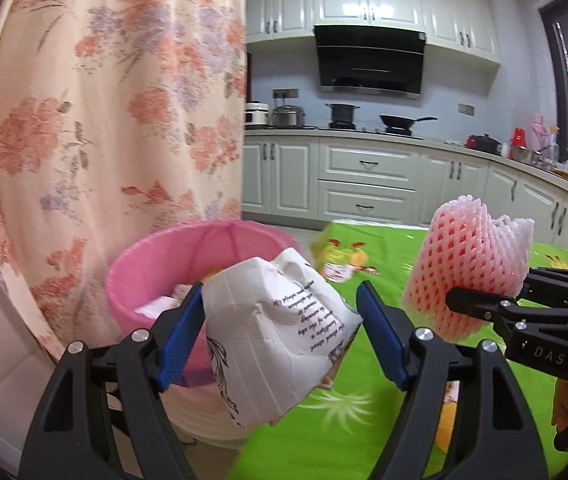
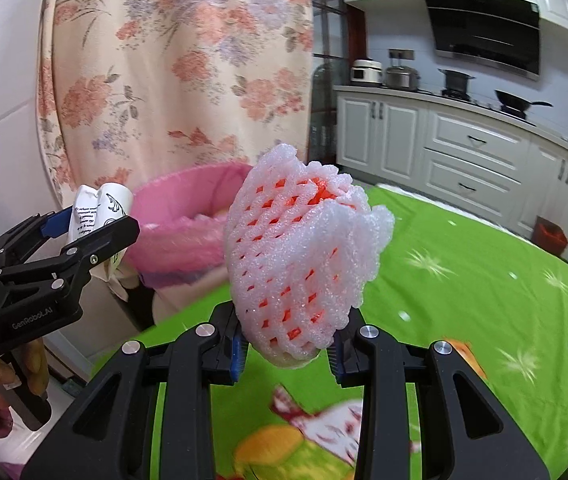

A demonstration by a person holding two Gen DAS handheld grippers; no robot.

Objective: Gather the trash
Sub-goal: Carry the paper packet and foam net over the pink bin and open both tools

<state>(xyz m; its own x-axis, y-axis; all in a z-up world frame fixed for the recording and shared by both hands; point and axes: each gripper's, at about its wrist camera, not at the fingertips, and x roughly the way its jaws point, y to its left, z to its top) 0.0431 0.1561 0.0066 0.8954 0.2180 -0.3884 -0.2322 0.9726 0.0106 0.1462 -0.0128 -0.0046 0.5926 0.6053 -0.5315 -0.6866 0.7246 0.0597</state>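
Note:
My left gripper (image 1: 279,320) is shut on a crushed white paper cup (image 1: 275,332) with dark script, held just in front of the pink trash bin (image 1: 151,264). My right gripper (image 2: 288,354) is shut on a pink foam fruit net (image 2: 300,256), held above the green tablecloth. The net also shows in the left wrist view (image 1: 468,268), right of the cup. In the right wrist view the left gripper (image 2: 83,232) holds the cup (image 2: 91,208) beside the bin (image 2: 187,216), which has trash inside.
A floral curtain (image 1: 115,100) hangs behind the bin. The green patterned tablecloth (image 2: 464,280) covers the table. Kitchen cabinets (image 1: 364,172) with pots on the counter stand at the back.

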